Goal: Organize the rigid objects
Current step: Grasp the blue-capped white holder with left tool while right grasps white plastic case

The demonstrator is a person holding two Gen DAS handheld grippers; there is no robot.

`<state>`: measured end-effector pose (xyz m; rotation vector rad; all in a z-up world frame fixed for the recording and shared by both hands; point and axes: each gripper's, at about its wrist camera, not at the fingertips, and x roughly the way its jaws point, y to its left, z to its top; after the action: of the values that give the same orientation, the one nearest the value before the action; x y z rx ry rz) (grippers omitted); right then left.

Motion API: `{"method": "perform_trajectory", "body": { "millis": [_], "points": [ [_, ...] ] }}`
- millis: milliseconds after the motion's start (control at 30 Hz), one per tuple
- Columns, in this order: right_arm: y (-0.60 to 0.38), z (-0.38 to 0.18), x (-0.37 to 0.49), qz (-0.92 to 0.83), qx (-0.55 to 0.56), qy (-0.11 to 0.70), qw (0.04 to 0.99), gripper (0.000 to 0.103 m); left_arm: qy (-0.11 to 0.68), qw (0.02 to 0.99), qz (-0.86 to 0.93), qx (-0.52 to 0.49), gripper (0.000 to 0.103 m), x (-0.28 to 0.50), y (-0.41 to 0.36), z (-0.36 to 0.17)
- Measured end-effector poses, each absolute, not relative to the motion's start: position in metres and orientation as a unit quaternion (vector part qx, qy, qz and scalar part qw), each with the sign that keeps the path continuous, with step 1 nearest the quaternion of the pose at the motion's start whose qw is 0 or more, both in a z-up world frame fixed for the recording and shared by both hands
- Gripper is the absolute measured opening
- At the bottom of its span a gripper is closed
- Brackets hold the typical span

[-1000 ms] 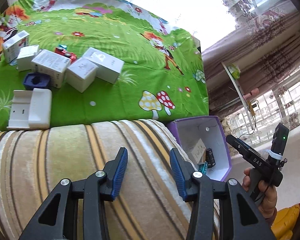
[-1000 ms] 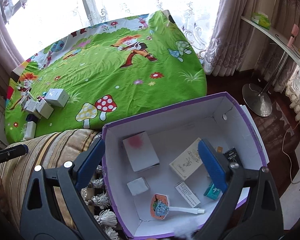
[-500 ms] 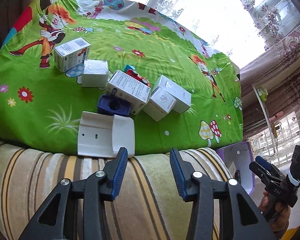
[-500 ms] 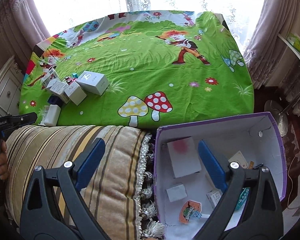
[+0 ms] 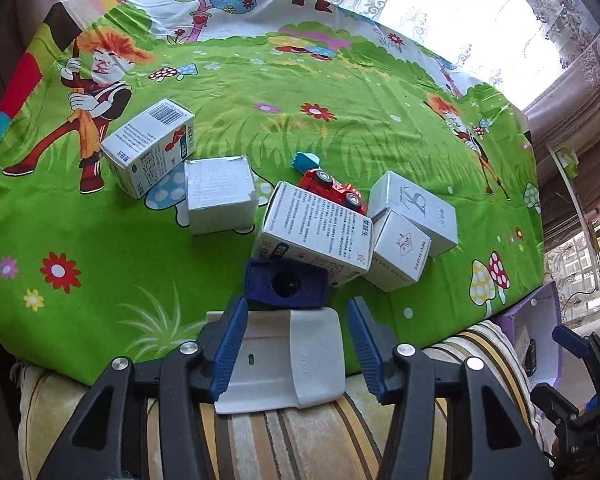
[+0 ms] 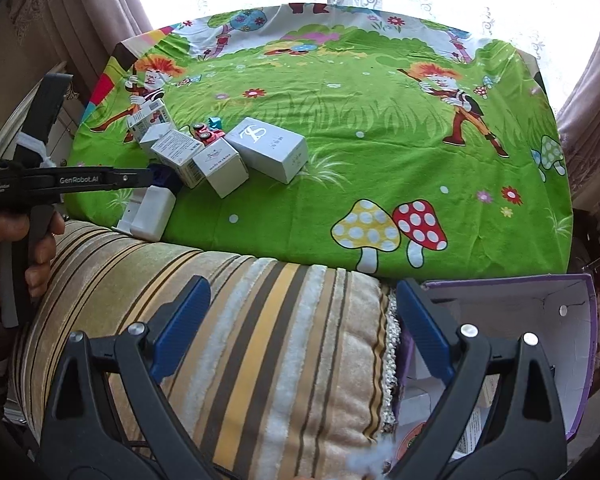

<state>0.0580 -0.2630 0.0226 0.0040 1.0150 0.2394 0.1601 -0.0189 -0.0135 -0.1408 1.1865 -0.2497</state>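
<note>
The step in hand looks like the pick-up of the next item to be sorted: the left claw [image 5: 294,350] is released, its blue-padded fingers [image 5: 229,346] spread to either side of the white moulded plastic holder [image 5: 284,364], which lies at the near edge of the green cartoon-printed bedsheet [image 5: 340,136], partly overhanging the striped beige cushion [image 6: 260,344]. The holder sits between the fingers; I cannot tell whether either pad touches it yet. Just beyond it, touching its far end, is a dark blue square plastic piece [image 5: 286,284], and behind that a cluster of white cardboard boxes [image 5: 316,236] with a small red toy car [image 5: 332,190] wedged among them. The next move, I judge, calls for closing squarely on the holder without nudging the blue piece. To the right, the right claw [image 6: 300,328] hangs released and empty over the cushion, beside the purple-rimmed white cardboard box [image 6: 580,320], the likely destination.
</note>
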Motion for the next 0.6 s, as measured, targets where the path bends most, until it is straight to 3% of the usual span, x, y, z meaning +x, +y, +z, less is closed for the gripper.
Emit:
{"method": "perform_trajectory", "body": {
  "millis": [600],
  "points": [
    [-0.173,0.014,0.088,0.198,-0.025,0.515,0.834,0.095,0.565,0.812,-0.139,-0.048,0.054,0.183,-0.021,-0.037]
  ]
}}
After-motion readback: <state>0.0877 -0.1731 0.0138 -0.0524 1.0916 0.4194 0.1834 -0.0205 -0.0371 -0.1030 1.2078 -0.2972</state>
